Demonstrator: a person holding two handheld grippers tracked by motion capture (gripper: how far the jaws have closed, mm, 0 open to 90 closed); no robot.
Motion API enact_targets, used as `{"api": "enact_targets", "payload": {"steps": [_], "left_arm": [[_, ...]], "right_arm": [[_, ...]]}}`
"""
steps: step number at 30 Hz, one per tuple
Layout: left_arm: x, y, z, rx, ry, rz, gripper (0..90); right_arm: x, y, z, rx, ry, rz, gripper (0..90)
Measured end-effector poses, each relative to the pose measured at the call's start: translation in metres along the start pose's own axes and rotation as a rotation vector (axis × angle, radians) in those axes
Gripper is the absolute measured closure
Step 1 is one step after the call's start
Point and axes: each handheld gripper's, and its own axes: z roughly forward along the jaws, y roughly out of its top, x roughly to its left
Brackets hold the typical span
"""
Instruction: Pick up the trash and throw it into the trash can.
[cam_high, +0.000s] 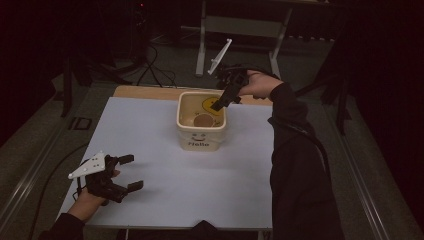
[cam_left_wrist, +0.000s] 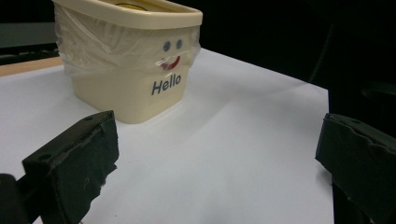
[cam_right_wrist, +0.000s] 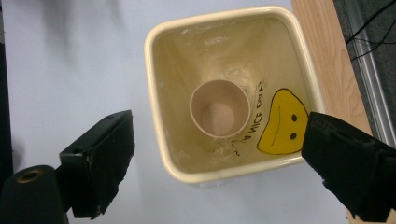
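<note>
A cream bin (cam_high: 201, 138) (cam_left_wrist: 130, 70) (cam_right_wrist: 159, 116) lined with clear plastic and marked "Hello" stands on the white table (cam_high: 150, 135). Upright on its bottom sits a tan paper cup (cam_high: 203, 120) (cam_right_wrist: 219, 108). Held over the bin's far right rim and pointing down into it, my right gripper (cam_high: 219, 105) (cam_right_wrist: 219, 156) is open with nothing between its jaws. My left gripper (cam_high: 131, 172) (cam_left_wrist: 217, 163) rests low at the table's near left, open and empty, facing the bin.
A wooden strip (cam_high: 145, 92) (cam_right_wrist: 334, 60) runs along the table's far edge. Cables (cam_high: 155, 70) and a metal stand (cam_high: 202, 50) lie on the dark floor beyond. A dark sleeve (cam_high: 295, 165) crosses the table's right side.
</note>
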Motion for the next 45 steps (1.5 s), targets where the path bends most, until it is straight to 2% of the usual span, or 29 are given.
{"api": "enact_targets", "payload": {"steps": [2, 16, 18, 24, 28, 34, 36, 39, 45], "left_arm": [[-0.001, 0.0, -0.001, -0.001, -0.001, 0.004, 0.5], [-0.001, 0.001, 0.0, 0.001, 0.0, 0.005, 0.5], [0.0, 0.001, 0.0, 0.001, 0.0, 0.004, 0.5], [-0.001, 0.001, 0.001, 0.004, -0.002, 0.006, 0.5], [-0.001, 0.001, 0.0, 0.003, -0.001, 0.004, 0.5], [-0.001, 0.001, 0.001, 0.002, -0.002, 0.002, 0.5], [-0.001, 0.001, 0.001, 0.002, -0.002, 0.005, 0.5], [-0.001, 0.001, 0.0, 0.0, -0.002, 0.002, 0.5], [0.0, 0.001, 0.001, 0.002, -0.002, 0.001, 0.5]], "right_arm": [[0.002, -0.006, -0.003, -0.002, 0.0, 0.024, 11.3], [0.023, -0.036, -0.009, -0.021, 0.001, 0.022, 11.0], [0.03, -0.043, -0.01, -0.022, -0.009, 0.03, 10.2], [0.045, -0.056, -0.014, -0.062, -0.014, 0.007, 9.9], [0.055, -0.066, -0.012, -0.071, -0.027, 0.0, 10.0], [0.061, -0.084, -0.005, -0.09, -0.028, 0.009, 10.0], [0.063, -0.091, -0.004, -0.112, -0.025, 0.023, 10.0], [0.066, -0.1, 0.0, -0.115, -0.046, 0.036, 9.9], [0.07, -0.119, 0.01, -0.134, -0.046, 0.068, 10.0]]}}
